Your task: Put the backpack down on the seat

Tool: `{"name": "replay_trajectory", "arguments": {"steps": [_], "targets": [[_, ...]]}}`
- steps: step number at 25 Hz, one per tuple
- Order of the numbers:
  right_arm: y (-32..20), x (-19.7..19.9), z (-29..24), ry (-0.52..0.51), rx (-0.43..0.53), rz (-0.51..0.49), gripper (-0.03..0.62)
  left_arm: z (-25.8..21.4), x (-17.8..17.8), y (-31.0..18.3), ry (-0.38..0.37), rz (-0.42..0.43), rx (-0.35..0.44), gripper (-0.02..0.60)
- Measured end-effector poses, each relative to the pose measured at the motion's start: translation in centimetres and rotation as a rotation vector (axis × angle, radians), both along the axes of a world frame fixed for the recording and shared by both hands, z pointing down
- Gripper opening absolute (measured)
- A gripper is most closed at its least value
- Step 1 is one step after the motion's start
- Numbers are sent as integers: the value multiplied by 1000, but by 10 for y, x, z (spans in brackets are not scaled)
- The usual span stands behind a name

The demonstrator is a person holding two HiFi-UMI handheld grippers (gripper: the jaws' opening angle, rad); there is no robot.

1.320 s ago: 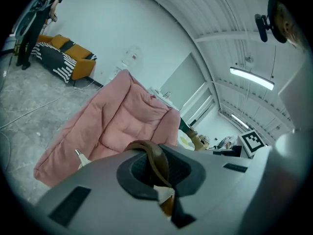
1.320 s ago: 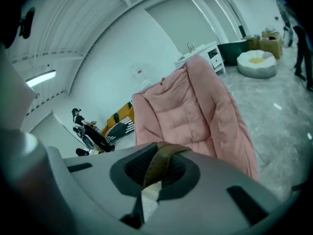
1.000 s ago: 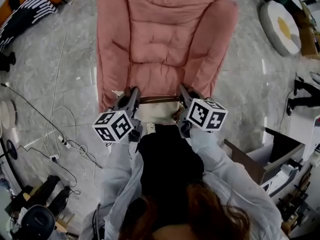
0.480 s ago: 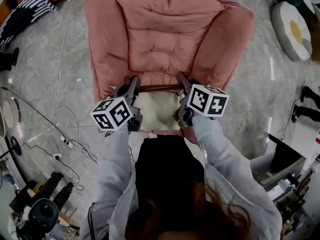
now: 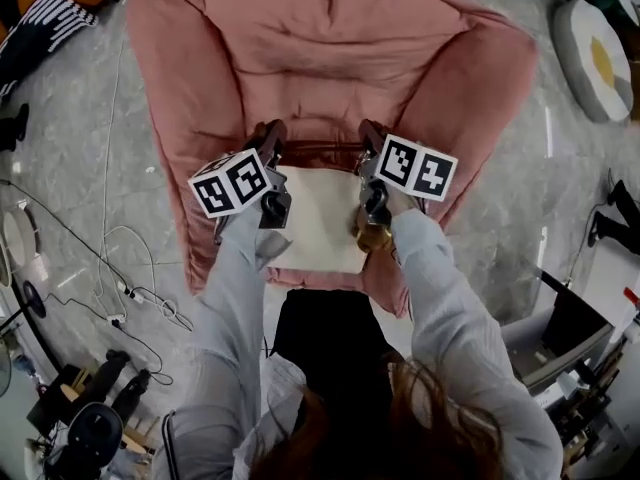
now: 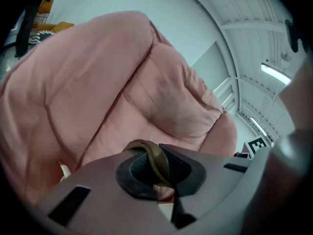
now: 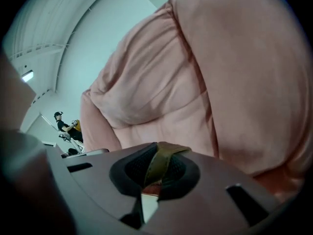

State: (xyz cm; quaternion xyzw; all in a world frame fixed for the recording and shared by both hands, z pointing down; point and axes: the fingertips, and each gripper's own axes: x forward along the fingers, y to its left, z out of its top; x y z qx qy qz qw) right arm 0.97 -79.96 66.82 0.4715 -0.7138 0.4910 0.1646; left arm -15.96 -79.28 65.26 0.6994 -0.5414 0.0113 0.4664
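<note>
The left gripper and right gripper are each clamped shut on a brown strap of the cream backpack. The bag hangs between them over the front of the pink armchair seat, and I can't tell if it's touching yet. I'd lower both sides evenly, nudge it further back on the cushion, and only let go once the chair takes the weight. Otherwise it might slide off the front edge.
</note>
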Motion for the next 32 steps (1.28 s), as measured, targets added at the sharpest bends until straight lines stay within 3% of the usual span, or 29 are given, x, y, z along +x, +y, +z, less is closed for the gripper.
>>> {"name": "replay_trajectory", "arguments": {"steps": [5, 7, 10, 15, 21, 23, 25, 28, 32], "targets": [[0, 10, 49, -30, -122, 121, 14, 53, 13, 9, 68, 22, -147, 18], [3, 9, 51, -25, -112, 117, 14, 56, 15, 16, 75, 18, -141, 18], [10, 6, 50, -9, -102, 92, 15, 59, 19, 22, 29, 52, -133, 18], [40, -1, 55, -26, -149, 76, 20, 66, 26, 39, 27, 63, -171, 18], [84, -4, 59, -11, -203, 24, 161, 79, 30, 80, -10, 79, -229, 23], [94, -1, 57, -10, -210, 40, 179, 80, 31, 94, -6, 95, -250, 83], [104, 1, 53, -3, -208, 52, 232, 80, 34, 109, 18, 122, -272, 232], [123, 2, 43, 12, -190, 55, 296, 76, 38, 129, 27, 147, -278, 298], [153, 2, 19, -27, -145, 77, 374, 70, 29, 157, -53, 145, -278, 333]]}}
